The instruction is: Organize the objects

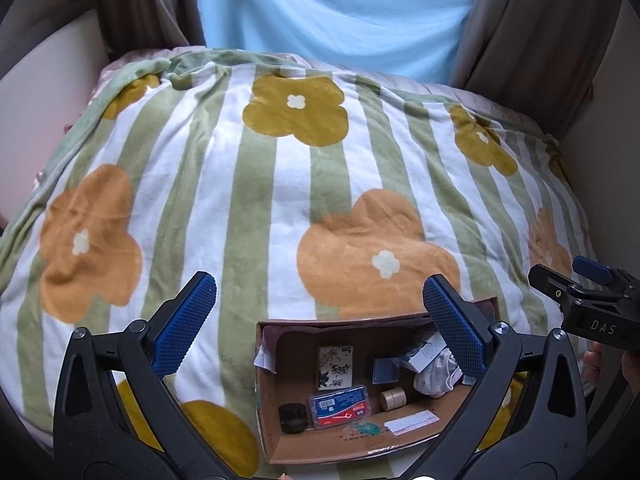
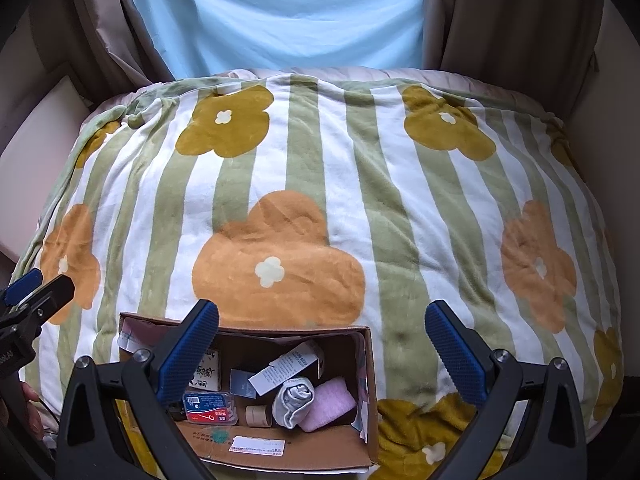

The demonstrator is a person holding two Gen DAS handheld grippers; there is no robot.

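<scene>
An open cardboard box (image 1: 276, 432) (image 2: 372, 364) sits on the near part of the flowered blanket. It holds a red and blue plastic case (image 1: 339, 405) (image 2: 208, 407), a black round jar (image 1: 293, 418), a roll of tan tape (image 1: 393, 399) (image 2: 258, 416), a printed card box (image 1: 335, 367), a small blue box (image 1: 385, 371) (image 2: 242, 385), a white carton (image 2: 286, 366), rolled grey socks (image 2: 294, 400) and a pink cloth (image 2: 330, 404). My left gripper (image 1: 320, 316) is open and empty above the box. My right gripper (image 2: 322, 344) is open and empty above it too.
The green-striped blanket (image 1: 256, 184) (image 2: 344, 168) with orange and mustard flowers covers the bed. A light blue curtain (image 1: 340, 12) (image 2: 280, 12) and brown drapes (image 2: 512, 16) hang behind. The right gripper shows at the left wrist view's right edge (image 1: 588, 284).
</scene>
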